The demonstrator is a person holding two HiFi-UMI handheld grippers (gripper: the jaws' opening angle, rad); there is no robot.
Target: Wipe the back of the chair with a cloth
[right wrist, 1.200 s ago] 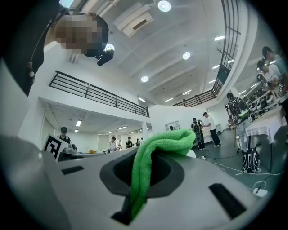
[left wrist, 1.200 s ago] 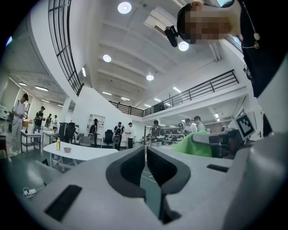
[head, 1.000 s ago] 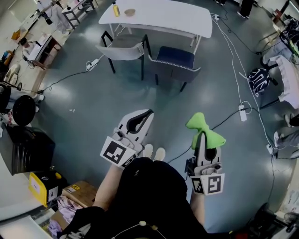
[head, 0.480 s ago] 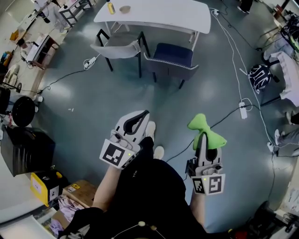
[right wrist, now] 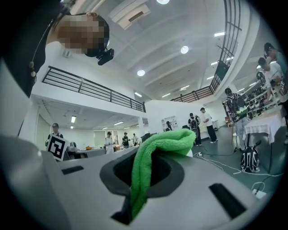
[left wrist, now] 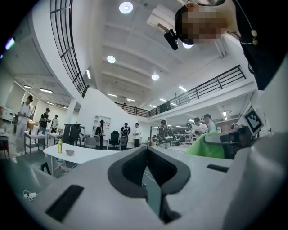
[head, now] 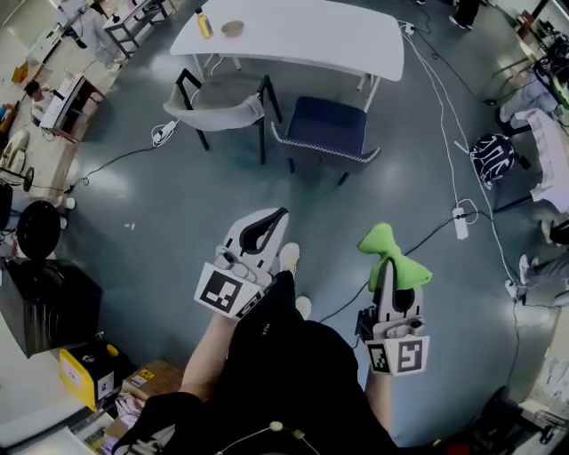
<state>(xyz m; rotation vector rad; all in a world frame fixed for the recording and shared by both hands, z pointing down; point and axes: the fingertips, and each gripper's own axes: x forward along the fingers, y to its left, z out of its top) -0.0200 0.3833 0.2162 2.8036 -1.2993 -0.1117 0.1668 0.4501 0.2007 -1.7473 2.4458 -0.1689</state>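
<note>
Left gripper (head: 274,219): jaws pressed together with nothing between them; held above the floor (head: 178,204), well apart from both chairs
Right gripper (head: 388,265): jaws clamped on the green cloth (head: 388,251); at 3 o'clock of the left gripper in the head view
Green cloth: pinched along its length in the slot between the right jaws, with a bunched fold standing out past the tips; touching neither chair
Navy chair (head: 331,120): at 1 o'clock of the left gripper, seat turned toward the counter (head: 302,35), back on the near side
Grey chair (head: 220,96): at 11 o'clock of the left gripper, just beside the navy chair at its 9 o'clock, back likewise on the near side
Counter: white, at 12 o'clock beyond both chairs; carries a yellow bottle (head: 204,25) and a small bowl (head: 233,28) near its left end
Floor: grey-blue; a power strip (head: 460,222) lies at 2 o'clock of the right gripper
Person: one white shoe (head: 289,256) on the floor between the two grippers
</note>
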